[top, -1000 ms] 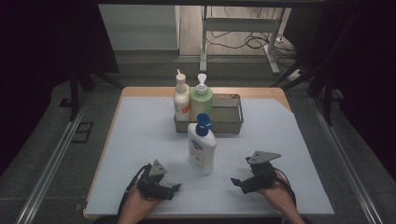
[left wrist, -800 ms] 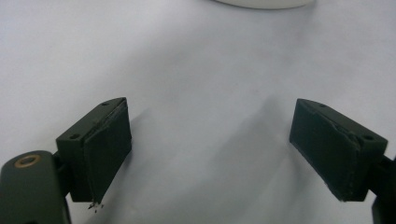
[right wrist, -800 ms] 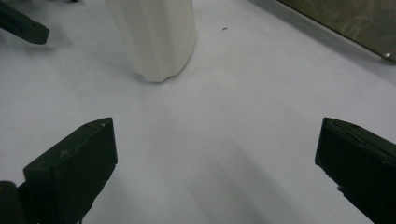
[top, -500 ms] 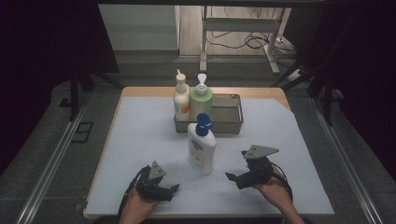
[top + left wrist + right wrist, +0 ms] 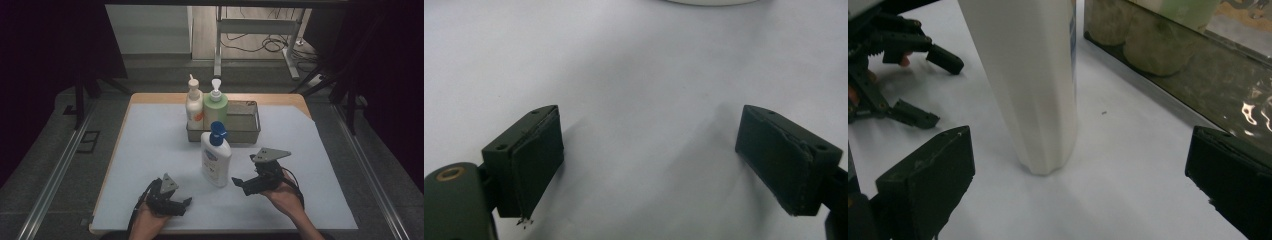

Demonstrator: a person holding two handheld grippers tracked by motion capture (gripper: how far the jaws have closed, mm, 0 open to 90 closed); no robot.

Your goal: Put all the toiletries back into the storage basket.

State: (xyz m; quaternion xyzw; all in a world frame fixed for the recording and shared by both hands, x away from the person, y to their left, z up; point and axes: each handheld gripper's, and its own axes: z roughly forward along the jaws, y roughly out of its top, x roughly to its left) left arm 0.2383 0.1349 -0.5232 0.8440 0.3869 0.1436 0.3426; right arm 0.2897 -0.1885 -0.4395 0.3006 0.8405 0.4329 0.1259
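Metal tray point(image 5: 252, 131) behind white bottle point(image 5: 216, 159)

The high view looks forward and down from above the person's side, taking in the whole bench point(image 5: 150, 150), the floor and dark surroundings. The left gripper view sits very close above the white sheet point(image 5: 639, 100), looking along its own wide-apart jaws. The right gripper view rides low, just beside the white bottle point(image 5: 1033, 85), facing the metal tray point(image 5: 1198, 100); it shares that bottle point(image 5: 216, 160), the tray point(image 5: 250, 135) and the left gripper point(image 5: 923, 85) with the high view point(image 5: 186, 202)
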